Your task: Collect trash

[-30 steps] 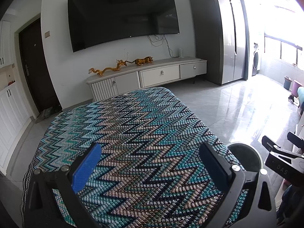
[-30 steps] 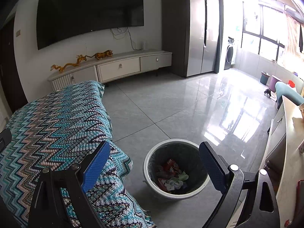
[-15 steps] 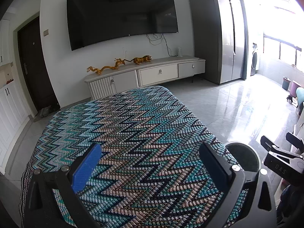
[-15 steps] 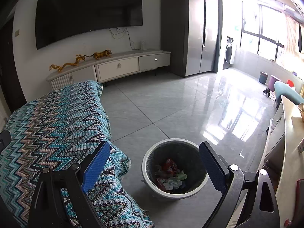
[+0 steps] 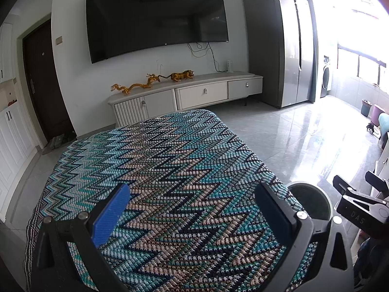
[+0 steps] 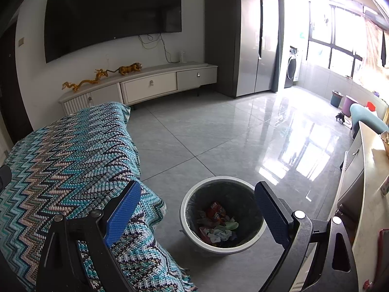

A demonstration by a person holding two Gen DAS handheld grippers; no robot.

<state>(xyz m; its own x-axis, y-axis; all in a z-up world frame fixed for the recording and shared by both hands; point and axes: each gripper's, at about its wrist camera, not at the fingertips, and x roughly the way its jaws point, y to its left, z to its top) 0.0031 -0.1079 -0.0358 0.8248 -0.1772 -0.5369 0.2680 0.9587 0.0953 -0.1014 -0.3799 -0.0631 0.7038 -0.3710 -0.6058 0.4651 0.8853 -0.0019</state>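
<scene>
My left gripper [image 5: 189, 214] is wide open, nothing held, over the zigzag knit blanket [image 5: 170, 170]. My right gripper [image 6: 197, 213] is also wide, empty, with the trash bin [image 6: 194, 199] just below its fingers, crumpled wrappers [image 6: 216, 226] inside

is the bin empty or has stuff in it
Not empty. The right wrist view shows crumpled wrappers and paper on the bottom of the bin, well below its rim.

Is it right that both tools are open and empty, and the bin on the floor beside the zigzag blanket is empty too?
Not quite: the bin is not empty. The right wrist view shows crumpled wrappers at its bottom. The left tool and right tool are indeed open and empty.
</scene>
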